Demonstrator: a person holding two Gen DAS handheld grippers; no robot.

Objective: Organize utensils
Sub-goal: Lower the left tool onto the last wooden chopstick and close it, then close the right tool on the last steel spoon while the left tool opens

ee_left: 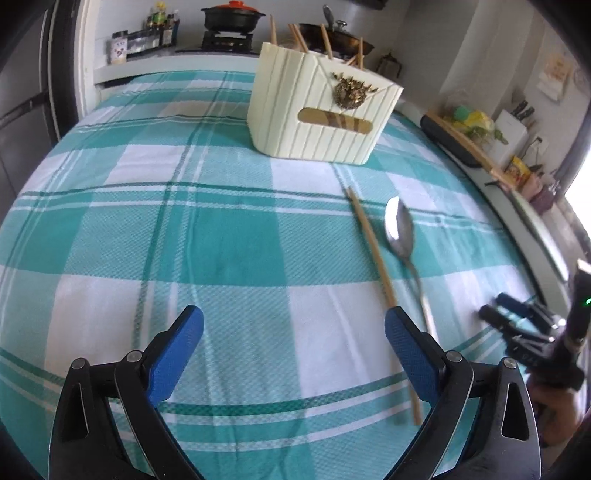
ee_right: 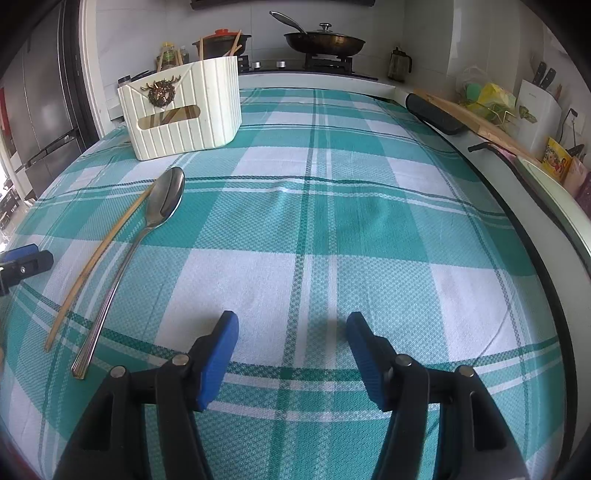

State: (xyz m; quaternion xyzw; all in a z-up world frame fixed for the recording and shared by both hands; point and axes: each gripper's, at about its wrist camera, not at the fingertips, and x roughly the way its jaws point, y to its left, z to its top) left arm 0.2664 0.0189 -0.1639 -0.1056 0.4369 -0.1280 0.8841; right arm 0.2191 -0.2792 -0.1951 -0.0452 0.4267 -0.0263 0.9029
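Observation:
A cream ribbed utensil holder [ee_left: 321,114] stands at the far side of the checked tablecloth with several wooden chopsticks in it; it also shows in the right wrist view [ee_right: 184,110]. One wooden chopstick [ee_left: 373,251] and a metal spoon [ee_left: 400,232] lie side by side on the cloth, also in the right wrist view as chopstick [ee_right: 99,258] and spoon [ee_right: 140,240]. My left gripper [ee_left: 293,325] is open and empty, the chopstick passing by its right finger. My right gripper [ee_right: 291,328] is open and empty, right of the spoon's handle.
A green and white checked tablecloth [ee_right: 369,221] covers the table. Behind it is a kitchen counter with a stove, a black pot [ee_left: 232,16] and a pan [ee_right: 325,40]. A cutting board [ee_right: 476,118] and a knife block lie along the right counter.

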